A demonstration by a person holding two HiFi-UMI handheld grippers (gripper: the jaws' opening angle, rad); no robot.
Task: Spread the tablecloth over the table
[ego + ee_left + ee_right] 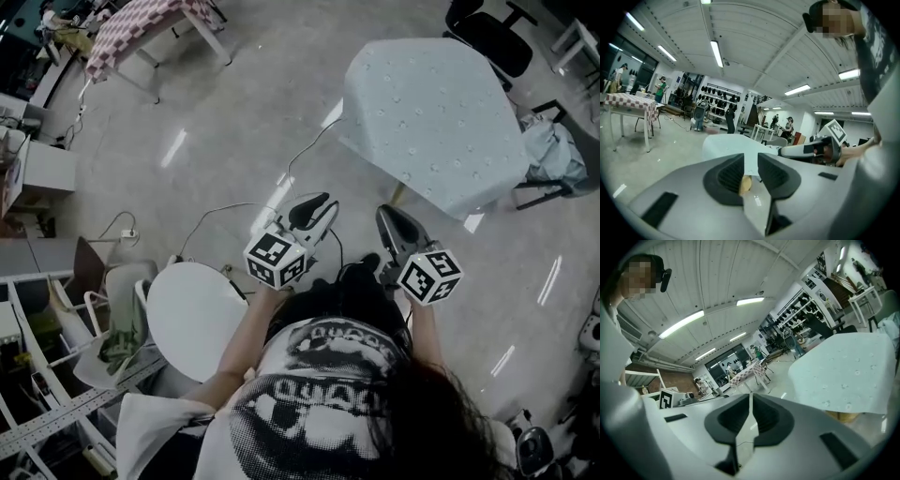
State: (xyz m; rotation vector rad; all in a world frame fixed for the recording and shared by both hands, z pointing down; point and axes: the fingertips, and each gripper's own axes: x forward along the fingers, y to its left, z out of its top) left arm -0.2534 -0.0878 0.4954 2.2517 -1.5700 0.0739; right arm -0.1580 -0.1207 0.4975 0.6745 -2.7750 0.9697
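Straight ahead: pale dotted tablecloth [431, 117] draped smooth; left tongs [751, 158] partly open, empty; right tongs [750, 397] closed, empty.

Head view, grey glossy floor [234, 122].
- 11 o'clock: checked-cloth worktop [141, 28], red and white.
- 1 o'clock: black office chair [492, 37].
- 3 o'clock: pale cloth bundle [553, 155] on a dark frame.
- 8 o'clock: white rounded chair [192, 319]; slotted metal frame [56, 412] below it.
- 9 o'clock: power strip [129, 233], with a thin cable [220, 211] looping nearby.

Left gripper view: wall rack [717, 93] of dark items, ceiling strip lights [716, 53].
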